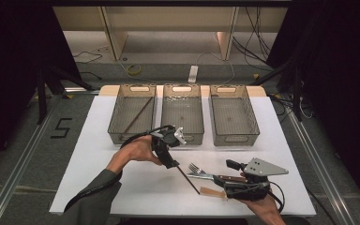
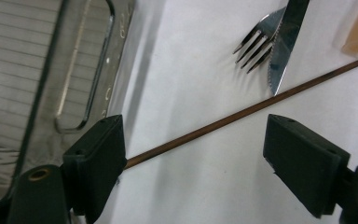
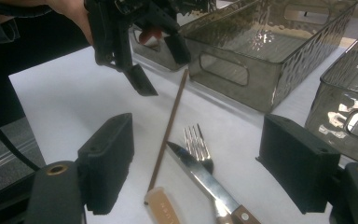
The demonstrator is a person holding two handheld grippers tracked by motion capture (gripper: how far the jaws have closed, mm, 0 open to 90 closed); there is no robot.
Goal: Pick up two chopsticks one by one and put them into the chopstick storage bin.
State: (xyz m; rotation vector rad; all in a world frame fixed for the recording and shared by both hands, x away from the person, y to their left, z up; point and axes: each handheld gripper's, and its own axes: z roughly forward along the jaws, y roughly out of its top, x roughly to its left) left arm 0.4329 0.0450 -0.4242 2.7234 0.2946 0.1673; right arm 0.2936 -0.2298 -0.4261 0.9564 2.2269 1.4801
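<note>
The left gripper [image 1: 172, 161] hovers with its jaws apart over the upper end of a brown chopstick [image 1: 188, 180], which lies on the white table [image 1: 122, 187] running from 11 to 5 o'clock. At the stick's 3 o'clock, a fork [image 1: 195, 168] and a wood-handled knife [image 1: 205, 176] lie crossed. The right gripper [image 1: 236, 187], jaws spread and empty, sits at their 4 o'clock, with three grey bins [image 1: 182, 136] at 12 o'clock.

Both hand-held grippers, left [image 1: 175, 165] and right [image 1: 221, 177], gape open.

knife [image 3: 209, 184] handle cut off at the frame's bottom, chopstick's [image 2: 242, 114] near end hidden behind left tongs [image 2: 193, 161]
</note>
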